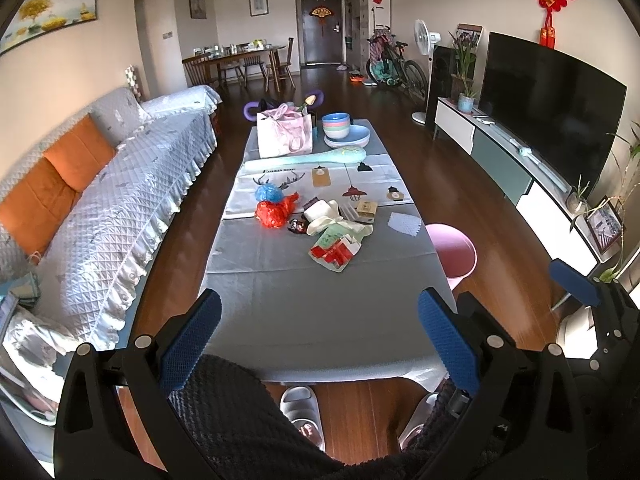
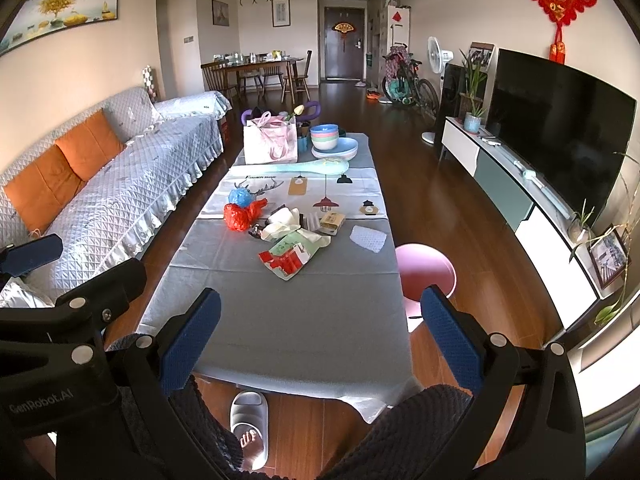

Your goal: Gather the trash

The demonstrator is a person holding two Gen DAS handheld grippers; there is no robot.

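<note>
**Both tools spread at the near end, trash heaped mid-worktop**

The left tool (image 1: pixel 320 340) hangs over the near end of the grey-clothed worktop (image 1: pixel 320 312), its blue-padded fingers (image 1: pixel 192 340) spread wide with nothing between them. The right tool (image 2: pixel 320 340) is held the same way beside it, jaws apart and holding nothing.

The trash lies well ahead of both tools, around the middle of the worktop. Nearest is a red-and-white wrapper (image 1: pixel 334 254), touching a pale green packet (image 1: pixel 336 236) and cream crumpled paper (image 1: pixel 324 214) behind it. To their left sit a red plastic bag (image 1: pixel 276 212) and, just beyond it, a blue plastic bag (image 1: pixel 271 193). A white patterned napkin (image 1: pixel 405 223) lies apart on the right, near the worktop edge.

At the far end stand a pink bag (image 1: pixel 285 136) and stacked pastel bowls (image 1: pixel 337 125).

The placemat (image 1: pixel 280 178) under the bags reads "FASHION HOME". The left tool's body, seen from the right wrist, bears "GenRobot.AI"; writing on the wrappers is too small to read.
</note>
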